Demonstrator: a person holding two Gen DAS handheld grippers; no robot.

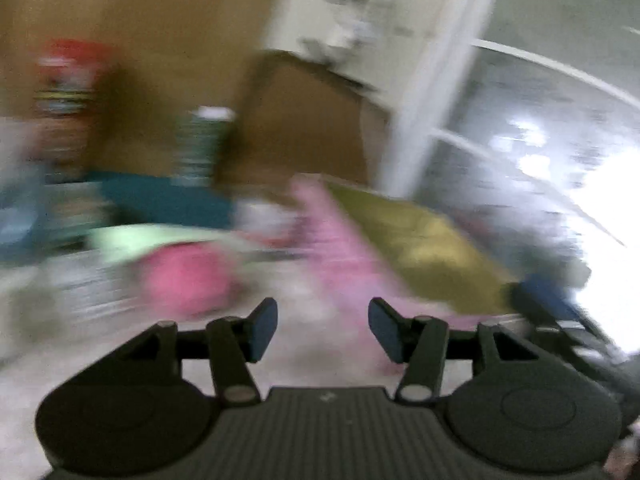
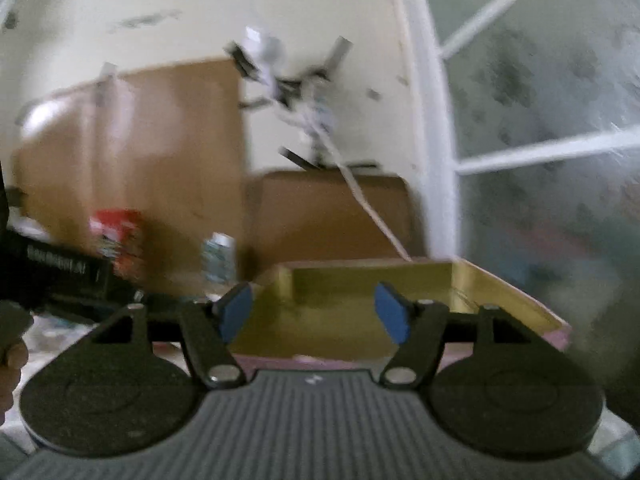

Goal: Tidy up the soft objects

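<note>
Left gripper (image 1: 323,330): jaws apart, nothing between them, touching nothing.
Pink soft thing (image 1: 182,276): blurred, on the surface ahead, left of the box (image 1: 420,248).
Right gripper (image 2: 316,316): jaws wide apart, empty.
Box (image 2: 360,320): open, just ahead.

Left claw (image 1: 323,329): black body showing a ribbed grey centre plate flanked by two round black discs. Angled black link arms are carrying silver pivot pins and dark blue pads (image 1: 265,328). Right claw (image 2: 314,312): the same build is showing, with brighter blue pads (image 2: 236,312), silver rivets and a small pale mark on the ribbed plate.
</note>
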